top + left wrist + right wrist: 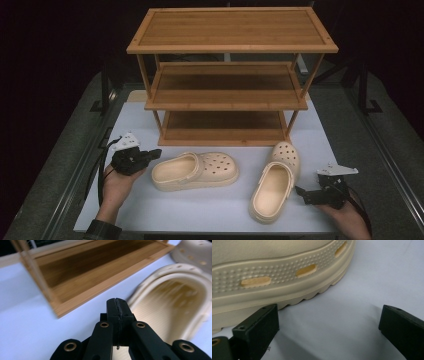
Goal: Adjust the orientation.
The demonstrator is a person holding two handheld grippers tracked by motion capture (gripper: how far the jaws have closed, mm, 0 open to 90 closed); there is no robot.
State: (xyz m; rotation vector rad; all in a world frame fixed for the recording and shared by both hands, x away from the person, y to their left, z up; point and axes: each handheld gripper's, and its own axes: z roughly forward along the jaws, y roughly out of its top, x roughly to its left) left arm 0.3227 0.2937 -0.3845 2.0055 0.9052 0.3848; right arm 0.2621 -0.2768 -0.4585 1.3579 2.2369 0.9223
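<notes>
Two cream clogs lie on the white table top point(210, 205). The left clog point(195, 171) lies sideways with its toe to the right; the right clog point(275, 185) points away from me. My left gripper point(156, 153) is shut with nothing in it, its tip just left of the left clog's heel opening point(175, 297). In the left gripper view the jaws point(117, 305) are pressed together. My right gripper point(300, 191) stands open close beside the right clog's heel, whose ribbed side wall point(274, 272) is just off the left finger point(257, 327); nothing lies between the fingers.
A three-tier wooden shoe rack point(230, 30) stands at the back of the table, its bottom shelf point(95, 270) just behind the clogs. Dark floor and metal rails point(75, 165) run along both sides of the table.
</notes>
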